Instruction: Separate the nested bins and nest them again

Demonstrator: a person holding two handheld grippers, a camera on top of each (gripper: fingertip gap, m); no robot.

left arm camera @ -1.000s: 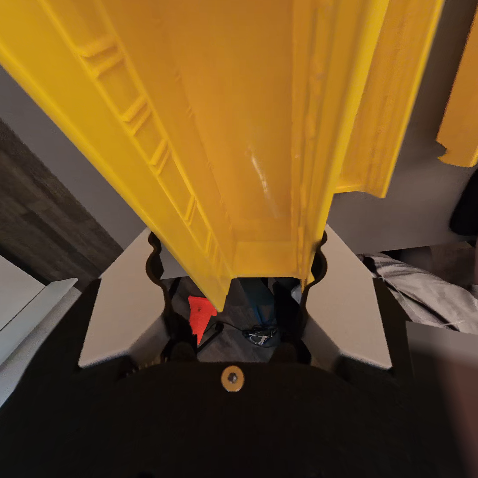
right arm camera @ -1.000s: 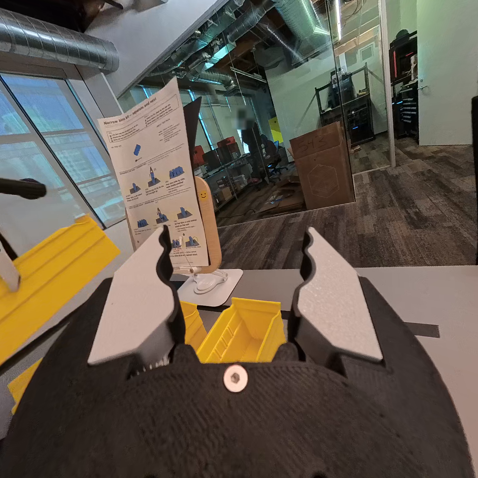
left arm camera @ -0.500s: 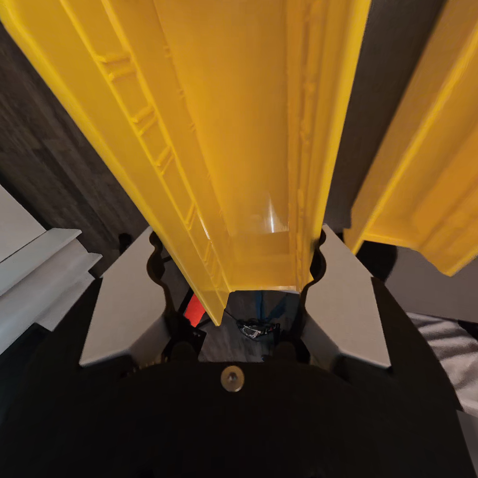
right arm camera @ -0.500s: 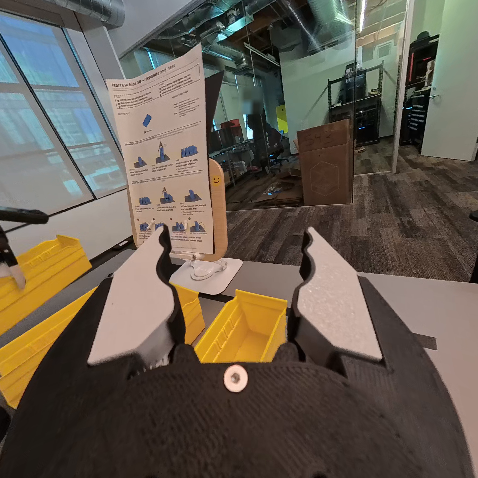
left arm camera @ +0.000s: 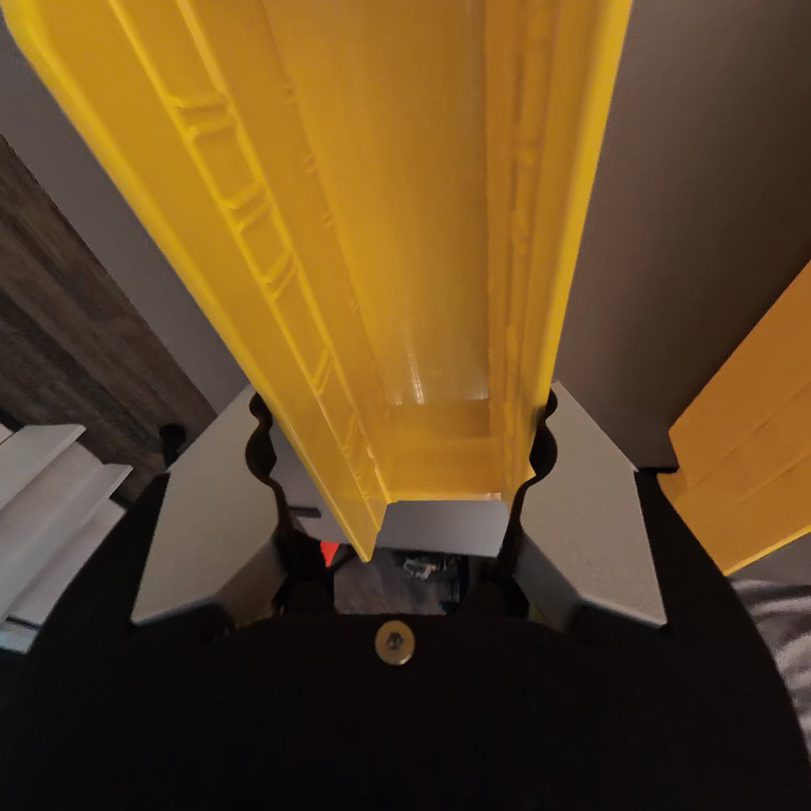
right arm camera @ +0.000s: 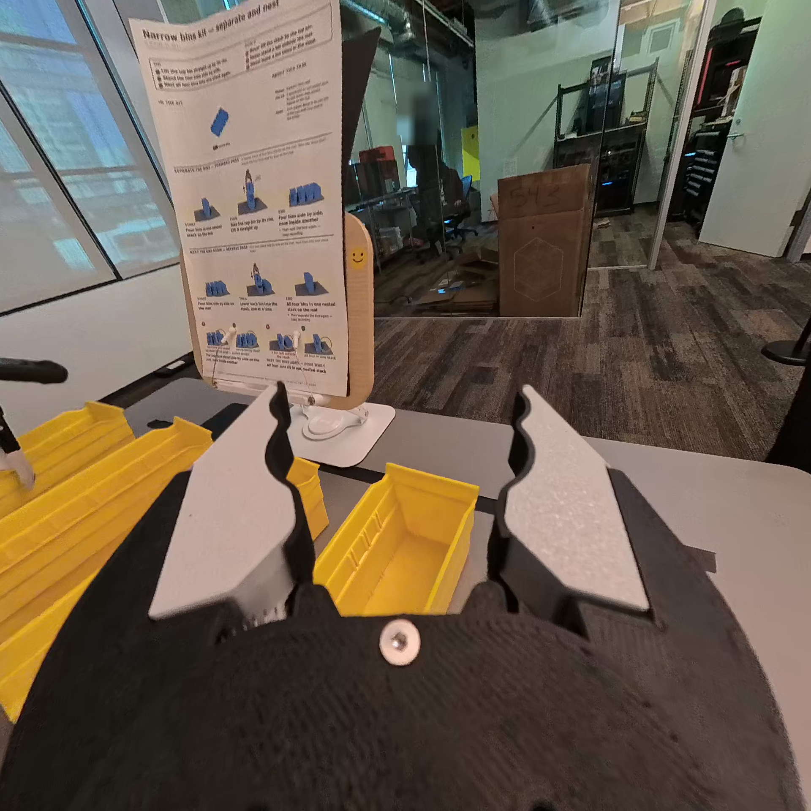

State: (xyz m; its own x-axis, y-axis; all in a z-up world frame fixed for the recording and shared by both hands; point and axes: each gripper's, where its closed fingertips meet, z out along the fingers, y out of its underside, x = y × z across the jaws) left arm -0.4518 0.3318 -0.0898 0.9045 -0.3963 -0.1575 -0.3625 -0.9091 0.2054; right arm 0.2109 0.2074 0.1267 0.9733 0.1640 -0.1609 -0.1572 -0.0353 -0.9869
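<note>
Ribbed yellow plastic bin (left arm camera: 373, 219) clamped in left tool (left arm camera: 401, 421); right tool (right arm camera: 397, 421) wide.

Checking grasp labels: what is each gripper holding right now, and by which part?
Left gripper holds a long yellow bin by one short end, fingers across its width on the two long side walls. Right gripper is open, empty, above another yellow bin on the table.

A white printed instruction sheet (right arm camera: 254, 197) stands on a rounded wooden board (right arm camera: 360, 307) with a white base (right arm camera: 346, 432) on the grey desk (right arm camera: 702, 496); a brown cardboard box (right arm camera: 542, 241) sits behind glass.
</note>
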